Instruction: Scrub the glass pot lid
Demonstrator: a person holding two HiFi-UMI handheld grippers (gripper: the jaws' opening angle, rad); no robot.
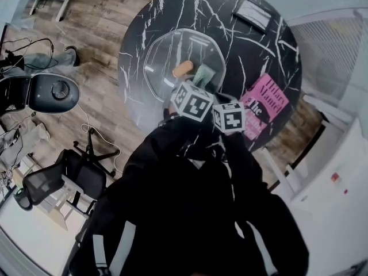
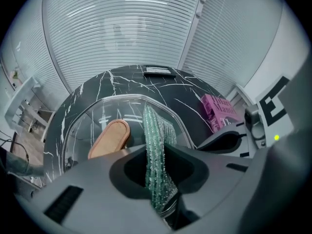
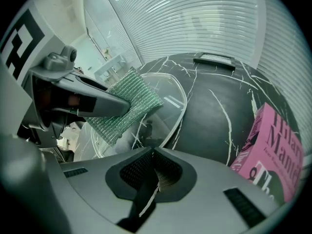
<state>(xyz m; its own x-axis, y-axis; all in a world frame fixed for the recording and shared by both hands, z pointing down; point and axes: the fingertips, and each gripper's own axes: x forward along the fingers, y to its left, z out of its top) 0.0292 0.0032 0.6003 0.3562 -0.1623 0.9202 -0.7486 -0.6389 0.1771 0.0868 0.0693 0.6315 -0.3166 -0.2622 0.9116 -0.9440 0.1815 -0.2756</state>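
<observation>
The glass pot lid (image 1: 161, 56) lies flat on the round black marble table (image 1: 230, 45), just ahead of both grippers; clear, it carries a rounded wooden handle (image 1: 183, 69); we see the left gripper (image 2: 158, 189) clamped on a green mesh scouring pad (image 2: 155, 130) over the lid, perhaps touching; the right gripper (image 3: 151, 179) is closed, empty; a pink book (image 1: 264, 105) lies nearby.

Black round table (image 1: 172, 10) veined with thin white marbling. The glass lid (image 1: 167, 50) on it is clear, with a tan-orange knob (image 1: 183, 68). The scrubbing pad (image 2: 157, 145) is a glittery sea-green mesh. At the right, a bright pink book (image 1: 265, 103) carries black lettering. The floor (image 1: 98, 33) at the left is brown wood planking.
</observation>
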